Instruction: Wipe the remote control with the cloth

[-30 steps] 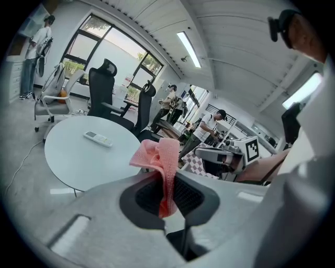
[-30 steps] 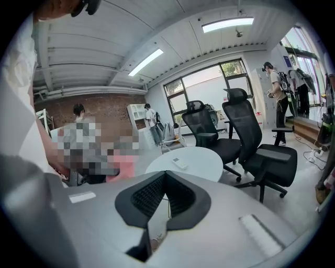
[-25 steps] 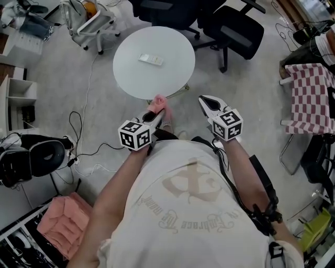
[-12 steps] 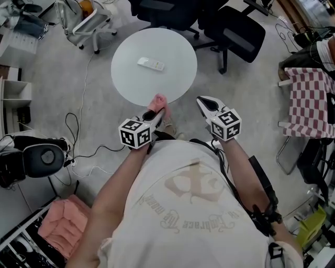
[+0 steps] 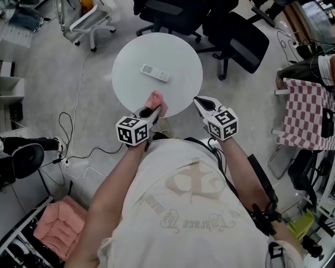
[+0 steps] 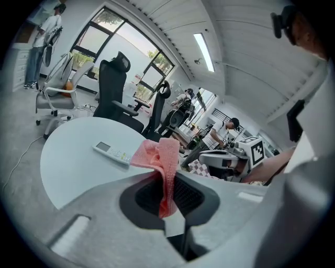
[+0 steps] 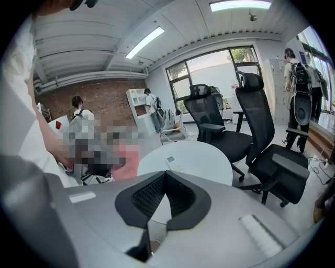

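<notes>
As left tool (image 5: 151, 111) clamps cloth (image 5: 157, 99), remote (image 5: 155, 73) lies beyond.

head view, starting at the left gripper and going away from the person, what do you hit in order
left gripper → cloth → remote → black chair

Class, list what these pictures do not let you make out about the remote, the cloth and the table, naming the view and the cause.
- Remote: button labels too small in every view.
- Cloth: full extent unseen; it is bunched in the left gripper, left gripper view.
- Table: base hidden under its own top, head view.
</notes>
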A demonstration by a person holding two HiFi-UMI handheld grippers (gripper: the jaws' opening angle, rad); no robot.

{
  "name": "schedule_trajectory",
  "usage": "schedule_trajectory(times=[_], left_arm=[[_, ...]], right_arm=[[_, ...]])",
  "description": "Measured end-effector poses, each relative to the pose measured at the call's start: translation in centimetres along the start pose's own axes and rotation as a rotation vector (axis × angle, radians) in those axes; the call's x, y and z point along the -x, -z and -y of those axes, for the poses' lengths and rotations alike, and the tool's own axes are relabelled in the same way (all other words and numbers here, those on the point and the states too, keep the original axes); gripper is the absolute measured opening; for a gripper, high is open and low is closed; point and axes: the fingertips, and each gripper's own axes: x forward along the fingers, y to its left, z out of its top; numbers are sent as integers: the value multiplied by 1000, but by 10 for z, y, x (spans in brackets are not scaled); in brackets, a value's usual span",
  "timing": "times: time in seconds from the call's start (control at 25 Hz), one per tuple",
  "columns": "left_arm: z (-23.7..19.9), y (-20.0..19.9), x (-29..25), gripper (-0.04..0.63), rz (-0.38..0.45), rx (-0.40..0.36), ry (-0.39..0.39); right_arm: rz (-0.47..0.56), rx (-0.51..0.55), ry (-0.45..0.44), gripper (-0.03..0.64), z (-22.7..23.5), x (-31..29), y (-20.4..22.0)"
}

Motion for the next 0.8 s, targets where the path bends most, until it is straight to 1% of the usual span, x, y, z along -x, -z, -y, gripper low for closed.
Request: schedule_trajectory(times=[0.16, 0.36, 0.6, 0.8], left_arm=[[-23, -13, 1, 26, 18, 26, -11], [-51, -32, 5, 26, 30, 61, -29], [-73, -40, -1, 26, -5, 72, -32], [-83, -46, -19, 26, -37, 83, -43]], right_arm=[[-35, 28, -5, 8, 3, -23, -13], [-87, 96, 28, 8, 10, -50, -27], [-140, 146, 8, 8, 12, -79, -30], [-188, 155, -11, 8, 24, -94, -22]])
